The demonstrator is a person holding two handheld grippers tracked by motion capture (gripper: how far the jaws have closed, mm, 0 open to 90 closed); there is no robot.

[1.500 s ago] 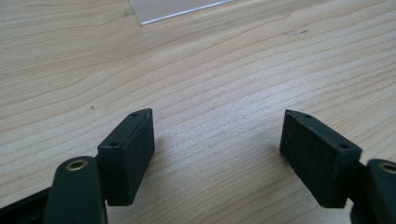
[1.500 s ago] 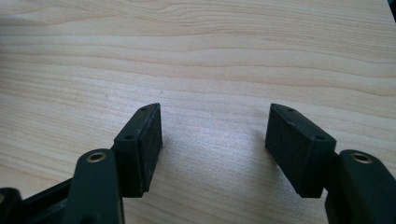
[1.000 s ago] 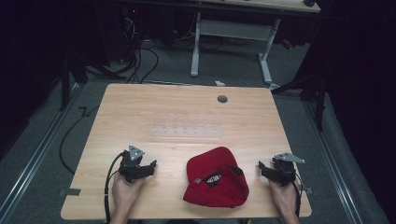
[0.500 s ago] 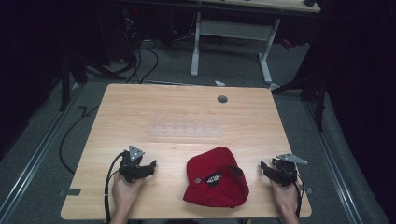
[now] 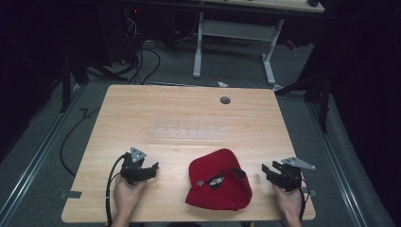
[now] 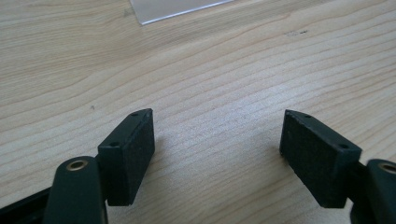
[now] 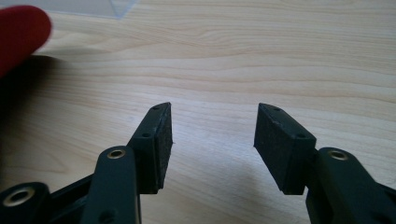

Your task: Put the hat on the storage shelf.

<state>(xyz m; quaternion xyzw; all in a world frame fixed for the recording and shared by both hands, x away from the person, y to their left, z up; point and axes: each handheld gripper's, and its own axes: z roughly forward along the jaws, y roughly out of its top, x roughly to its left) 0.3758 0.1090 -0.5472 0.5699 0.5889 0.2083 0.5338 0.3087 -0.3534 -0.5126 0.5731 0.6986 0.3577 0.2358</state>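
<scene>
- We see a red cap [image 5: 218, 179] lying on the tabletop [image 5: 189, 113] near the front edge, crown up, with a small dark label facing us and what we take for the brim toward 5 o'clock, though the picture is too coarse to be sure.
- Our left tool [image 5: 142, 171] rests at about 9 o'clock of the cap, well apart from it; in the left gripper view its 2 pads stand wide apart over bare wood, with nothing between them.
- Our right tool [image 5: 275, 174] sits at about 3 o'clock of the cap, near but not touching. Its jaws have just been closing part of the way, and in the right gripper view they still stand apart with only wood between them; the cap shows as a red blur [image 7: 21, 35] at the upper left.
- We judge the cap light and soft: the cloth crown should dent and fold under any pinch, so a grip there would gather fabric, not lift the whole shape cleanly.
- The brim looks like the stiffer part, so we would take hold of its edge, or pinch the lower rim of the crown on each side with 1 tool apiece.
- Cloth is not slippery or fragile, so a firm pinch should do no harm.
- A clear plastic sheet [image 5: 189, 128] lies flat at 12 o'clock of the cap, apart from it.
</scene>
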